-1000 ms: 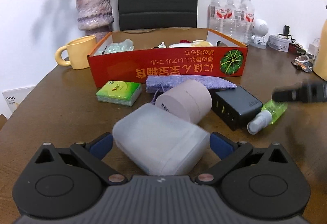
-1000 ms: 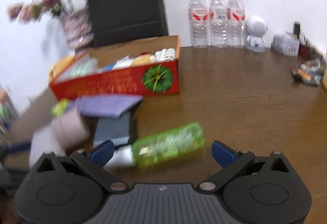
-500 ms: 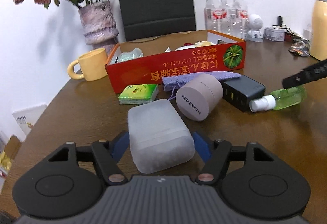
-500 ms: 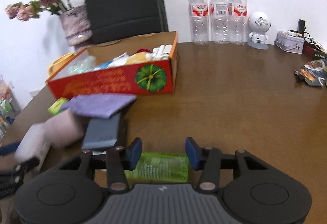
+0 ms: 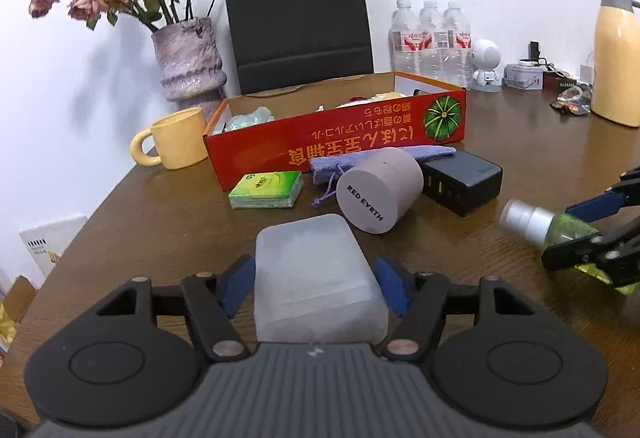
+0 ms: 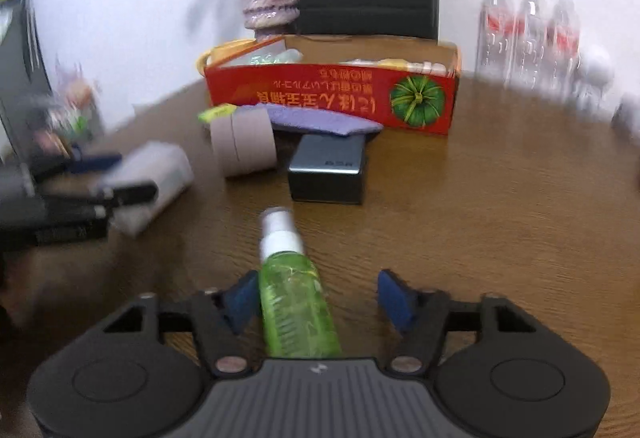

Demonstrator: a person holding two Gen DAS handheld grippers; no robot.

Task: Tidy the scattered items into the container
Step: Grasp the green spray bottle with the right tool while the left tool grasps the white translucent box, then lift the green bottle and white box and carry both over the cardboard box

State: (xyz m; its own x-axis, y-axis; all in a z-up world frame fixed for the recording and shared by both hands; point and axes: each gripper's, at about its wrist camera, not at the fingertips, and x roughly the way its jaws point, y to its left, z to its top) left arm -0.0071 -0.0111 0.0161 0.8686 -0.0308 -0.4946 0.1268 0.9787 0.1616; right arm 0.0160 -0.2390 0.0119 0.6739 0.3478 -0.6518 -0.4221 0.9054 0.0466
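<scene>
Two tools, two pickups: the left tool (image 5: pixel 316 288) pinches the frosted white case (image 5: pixel 316 278) between both pads, while the right tool (image 6: pixel 318 296) is spread, the green spray bottle (image 6: pixel 294 290) against one pad only. The red box (image 5: pixel 336 142) waits behind, so both point boxward.

both wrist views face the red box (image 5: pixel 336 134) closely

1. Red box (image 5: pixel 336 142) open-topped; approach from above unobstructed.
2. In front of its near wall, closely grouped: tissue pack (image 5: pixel 266 190), purple pouch (image 5: pixel 360 162), pink cylinder (image 5: pixel 378 190), black charger (image 5: pixel 464 180).
3. Yellow mug (image 5: pixel 178 144) just left of box; vase (image 5: pixel 188 66) and black bag (image 5: pixel 300 22) behind.
4. Bare surface (image 6: pixel 500 198) right of charger.
</scene>
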